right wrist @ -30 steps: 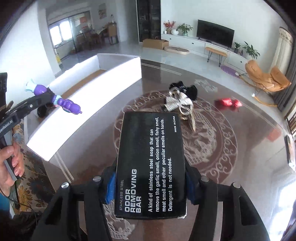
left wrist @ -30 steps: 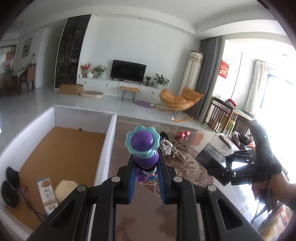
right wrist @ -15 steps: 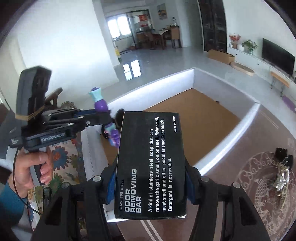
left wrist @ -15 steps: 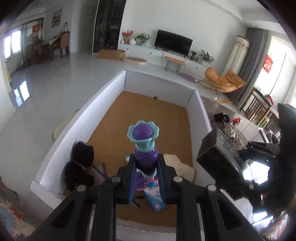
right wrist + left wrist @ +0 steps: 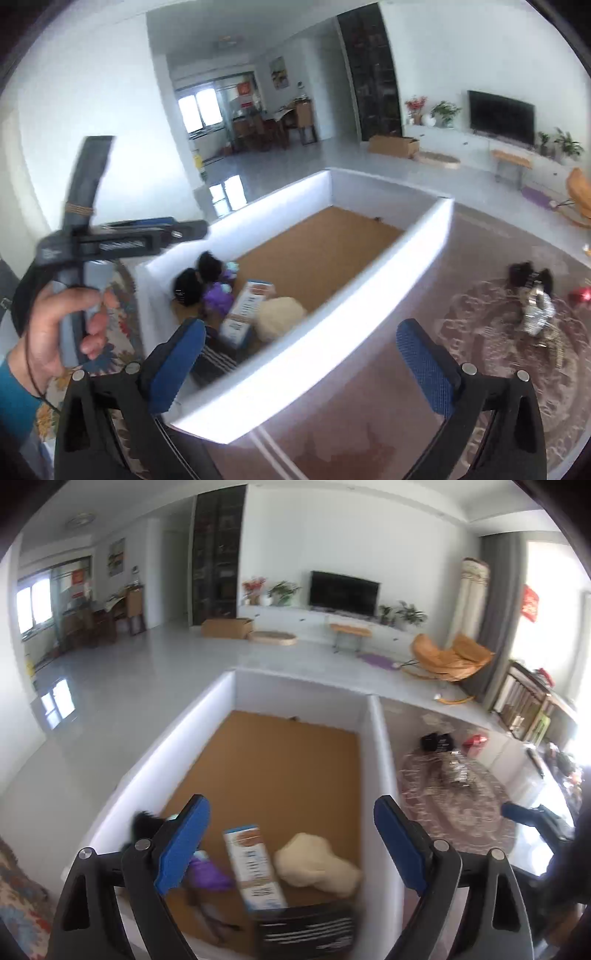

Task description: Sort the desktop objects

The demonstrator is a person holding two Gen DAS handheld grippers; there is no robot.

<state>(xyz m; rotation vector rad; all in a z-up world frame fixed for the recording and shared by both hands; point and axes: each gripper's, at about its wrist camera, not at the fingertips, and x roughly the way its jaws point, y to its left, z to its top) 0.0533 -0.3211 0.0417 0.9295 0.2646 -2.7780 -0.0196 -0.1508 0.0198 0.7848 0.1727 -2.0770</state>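
My left gripper (image 5: 291, 834) is open and empty above the near end of the white box (image 5: 380, 746). The purple toy (image 5: 207, 873) lies on the box's brown floor by the left finger; it also shows in the right wrist view (image 5: 216, 295). The black soap box (image 5: 306, 928) lies at the box's near end, blurred, and shows in the right wrist view (image 5: 214, 363). My right gripper (image 5: 299, 362) is open and empty over the white box's (image 5: 332, 332) near wall. The left gripper also shows in the right wrist view (image 5: 184, 230).
In the box lie a blue-and-white carton (image 5: 255, 867), a beige lump (image 5: 314, 862) and black round objects (image 5: 195, 280). On the patterned tabletop (image 5: 480, 369) to the right lie a black item (image 5: 524, 273), a silver-beige bundle (image 5: 539, 314) and a red item (image 5: 580, 295).
Both grippers have opened. The purple toy left the left gripper and the black soap box left the right gripper; both now lie in the white box.
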